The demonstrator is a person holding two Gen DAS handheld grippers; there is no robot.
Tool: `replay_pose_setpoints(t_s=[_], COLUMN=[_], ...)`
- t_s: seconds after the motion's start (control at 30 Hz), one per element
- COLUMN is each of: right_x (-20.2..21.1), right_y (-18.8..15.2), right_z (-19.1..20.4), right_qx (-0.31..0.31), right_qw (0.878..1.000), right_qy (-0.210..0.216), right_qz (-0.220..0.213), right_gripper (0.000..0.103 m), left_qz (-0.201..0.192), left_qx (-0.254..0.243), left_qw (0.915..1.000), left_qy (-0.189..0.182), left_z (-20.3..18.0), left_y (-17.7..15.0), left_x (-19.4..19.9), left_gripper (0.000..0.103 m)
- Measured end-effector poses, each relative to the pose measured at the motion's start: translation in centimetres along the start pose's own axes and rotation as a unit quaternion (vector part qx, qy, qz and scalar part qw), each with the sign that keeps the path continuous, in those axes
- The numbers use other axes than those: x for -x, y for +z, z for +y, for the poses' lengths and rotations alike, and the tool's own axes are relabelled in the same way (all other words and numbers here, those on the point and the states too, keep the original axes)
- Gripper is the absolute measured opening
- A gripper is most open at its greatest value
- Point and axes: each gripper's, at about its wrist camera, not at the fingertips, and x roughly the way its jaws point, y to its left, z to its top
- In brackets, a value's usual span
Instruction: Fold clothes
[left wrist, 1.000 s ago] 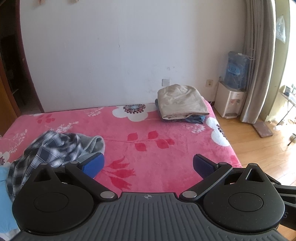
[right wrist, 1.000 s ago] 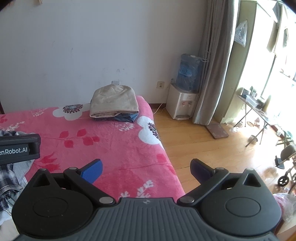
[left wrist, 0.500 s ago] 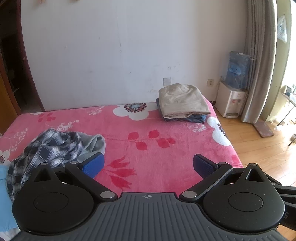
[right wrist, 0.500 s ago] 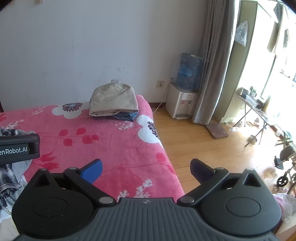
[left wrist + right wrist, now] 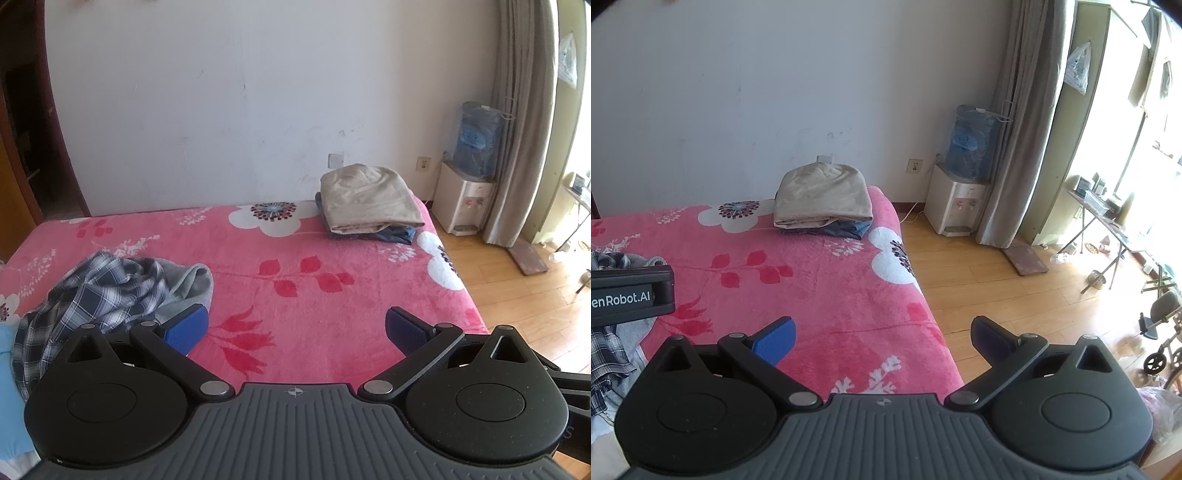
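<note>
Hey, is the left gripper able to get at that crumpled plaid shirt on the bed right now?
Probably yes. The left gripper is open and empty, and the plaid shirt lies just beside its left finger on the pink blanket, with nothing between them or on top of it.

Left gripper (image 5: 295, 326) jaws spread wide, empty; right gripper (image 5: 882, 338) likewise.

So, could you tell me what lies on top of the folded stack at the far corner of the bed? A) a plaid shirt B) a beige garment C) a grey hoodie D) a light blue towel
B: the folded stack is topped by a beige garment over darker blue cloth, while the plaid shirt lies crumpled at the near left of the bed.
</note>
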Motion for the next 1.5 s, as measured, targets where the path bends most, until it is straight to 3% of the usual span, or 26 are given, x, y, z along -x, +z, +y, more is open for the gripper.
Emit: replay_pose_setpoints(t_s=[1.5], right_x=[-0.10], right_y=[0.22], right_z=[-0.07], right_qx=[-0.006], right_qw=[1.000], right_qy=[-0.002], right_qz=[0.001], right_gripper=[0.103], left_qz=[0.007], left_qx=[0.003], left_qw=[1.0000], left_qy=[0.001], left_z=[0.16], left_y=[0.10], left_x=[-0.48], left_gripper=[0.103])
